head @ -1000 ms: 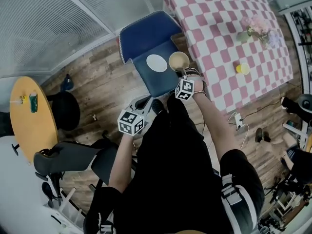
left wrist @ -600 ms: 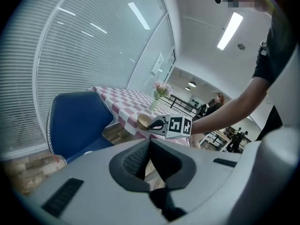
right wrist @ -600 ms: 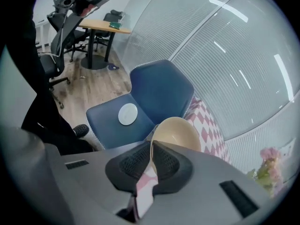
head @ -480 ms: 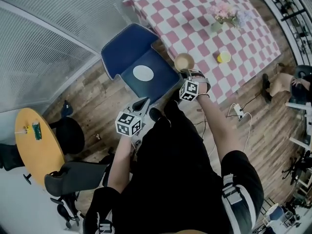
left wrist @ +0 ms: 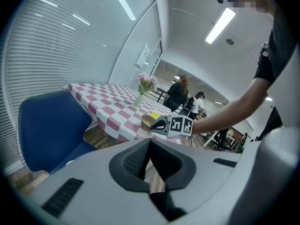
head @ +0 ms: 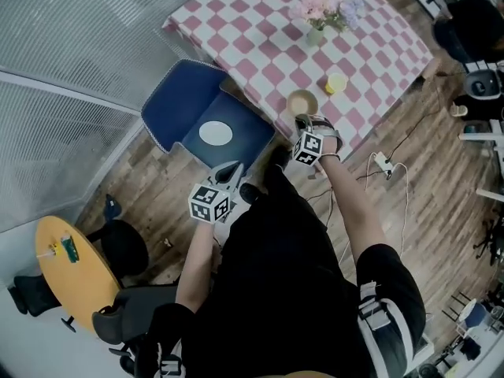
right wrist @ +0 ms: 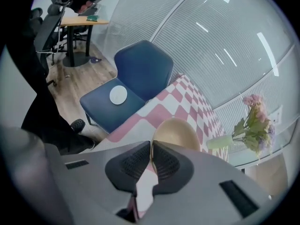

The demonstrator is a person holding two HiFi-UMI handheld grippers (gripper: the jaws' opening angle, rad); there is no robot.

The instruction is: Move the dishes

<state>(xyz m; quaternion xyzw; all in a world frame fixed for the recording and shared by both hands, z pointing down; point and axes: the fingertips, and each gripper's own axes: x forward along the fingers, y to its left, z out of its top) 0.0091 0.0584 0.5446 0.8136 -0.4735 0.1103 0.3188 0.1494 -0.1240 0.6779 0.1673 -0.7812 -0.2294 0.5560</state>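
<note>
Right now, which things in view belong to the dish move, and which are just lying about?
Job:
- tan bowl, gripped at its rim by the right gripper
- white plate on the blue chair
- checkered table

Lying about:
- flower vase and small yellow item on that table
- round wooden table
- power strip on the floor

A tan bowl point(head: 302, 101), mouth up, hangs over the checked table's point(head: 260, 46) edge. At its eight o'clock, a white plate point(head: 215, 133) lies flat on the blue chair point(head: 177, 101).
</note>
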